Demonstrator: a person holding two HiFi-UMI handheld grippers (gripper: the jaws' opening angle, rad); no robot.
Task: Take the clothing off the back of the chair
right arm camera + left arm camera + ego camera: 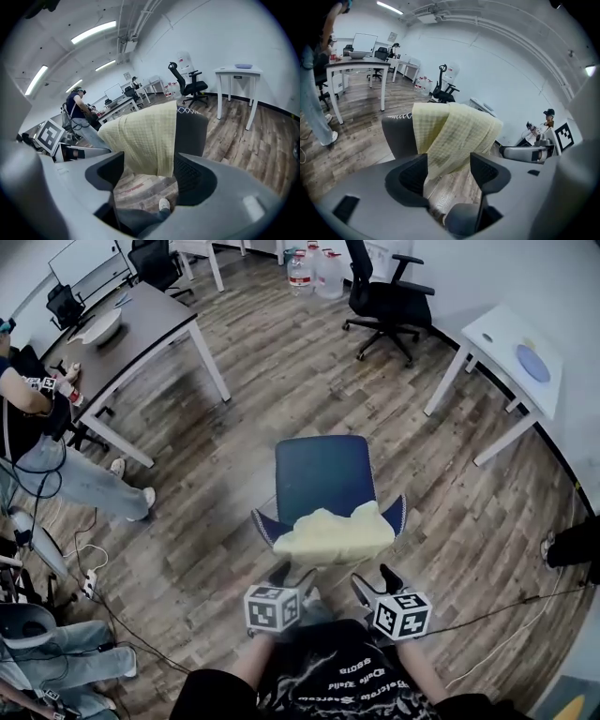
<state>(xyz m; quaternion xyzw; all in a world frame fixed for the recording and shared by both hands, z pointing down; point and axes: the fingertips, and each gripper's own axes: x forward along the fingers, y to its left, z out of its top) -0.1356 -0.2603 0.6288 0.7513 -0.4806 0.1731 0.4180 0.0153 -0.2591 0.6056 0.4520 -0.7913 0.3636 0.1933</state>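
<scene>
My left claw [292,575] and right claw [375,579], both wide and empty, sit just below the yellow cloth [333,533] draped over the chair [323,474] back, mid-frame. If I close short, I would catch nothing.

Head view looks down; gripper views closely face the chair [323,474].

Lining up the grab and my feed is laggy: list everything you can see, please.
chair: one, dark blue, centre
clothing: one, pale yellow, draped over chair back
desk: one, dark top, upper left
table: one, white, upper right
office chair: one, black, top
water bottles: several, clear, top
cables: several, black, floor left
bystanders: two, left edge
shoe: one, dark, right edge
left tool: one, grey, open, empty, facing clothing
right tool: one, grey, open, empty, facing clothing
</scene>
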